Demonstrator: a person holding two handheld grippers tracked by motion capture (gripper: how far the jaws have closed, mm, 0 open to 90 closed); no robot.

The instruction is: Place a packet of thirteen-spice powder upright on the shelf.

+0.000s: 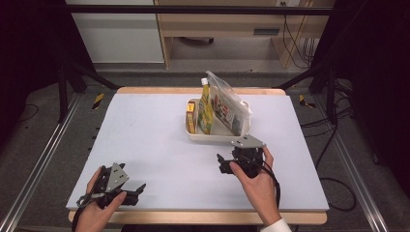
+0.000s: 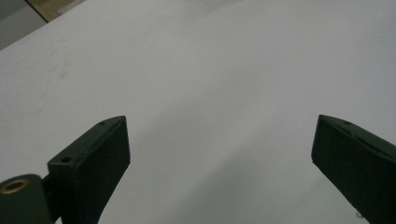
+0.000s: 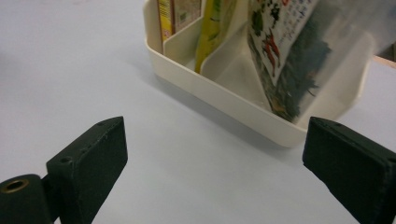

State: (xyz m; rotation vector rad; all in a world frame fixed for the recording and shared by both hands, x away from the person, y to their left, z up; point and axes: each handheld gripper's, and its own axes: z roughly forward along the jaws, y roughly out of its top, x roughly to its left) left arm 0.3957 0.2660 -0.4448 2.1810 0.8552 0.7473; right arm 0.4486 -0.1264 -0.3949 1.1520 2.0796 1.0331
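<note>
A white divided tray (image 1: pixel 212 138) stands at the middle back of the pale mat. In it stand a small yellow box (image 1: pixel 191 118), a yellow-green bottle (image 1: pixel 205 108) and a clear printed bag (image 1: pixel 227 104) that leans right. My right gripper (image 1: pixel 221 163) is open just in front of the tray, held in a hand. Its jaws (image 3: pixel 215 140) stand wide apart with bare mat between them, and the tray (image 3: pixel 219 93), bag (image 3: pixel 285 51), bottle (image 3: pixel 212 28) and box (image 3: pixel 166 16) lie just beyond. My left gripper (image 1: pixel 137 192) rests at the front left, open (image 2: pixel 219 135) over bare mat.
The mat (image 1: pixel 145 135) covers a wooden table whose front edge (image 1: pixel 193 217) runs just behind both hands. Metal rails (image 1: pixel 38 164) flank the table. Cables (image 1: pixel 333 145) lie on the floor to the right, and a cabinet (image 1: pixel 217 29) stands behind.
</note>
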